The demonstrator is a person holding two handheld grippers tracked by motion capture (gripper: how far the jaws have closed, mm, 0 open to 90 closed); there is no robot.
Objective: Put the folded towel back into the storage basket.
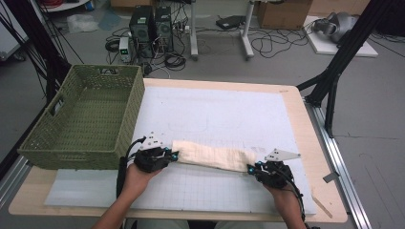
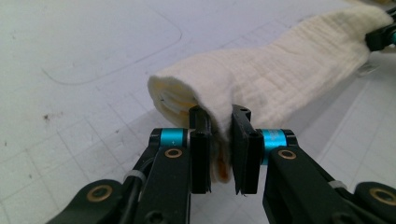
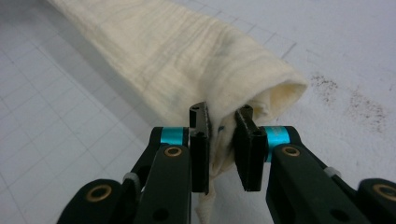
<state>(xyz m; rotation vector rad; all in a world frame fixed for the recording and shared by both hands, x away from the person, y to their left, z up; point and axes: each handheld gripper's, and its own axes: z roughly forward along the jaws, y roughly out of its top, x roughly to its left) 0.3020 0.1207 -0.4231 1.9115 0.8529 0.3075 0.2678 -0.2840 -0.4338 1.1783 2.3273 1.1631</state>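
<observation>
A cream folded cloth (image 1: 212, 155) lies as a long band across the white gridded mat (image 1: 215, 114), near the table's front. My left gripper (image 1: 173, 155) is shut on the cloth's left end; in the left gripper view the cloth (image 2: 271, 79) bunches between the black pads (image 2: 201, 140) of the gripper (image 2: 220, 154). My right gripper (image 1: 251, 168) is shut on the cloth's right end; in the right gripper view folded layers of the cloth (image 3: 187, 51) are pinched between the pads (image 3: 247, 144) of the gripper (image 3: 223, 149). A hand holds each gripper from the bottom of the high view.
A green woven basket (image 1: 83, 117) with nothing in it stands on the table's left side, close to my left gripper. The wooden table edge (image 1: 313, 143) runs along the right. Black frame legs, computers and cables stand on the floor behind.
</observation>
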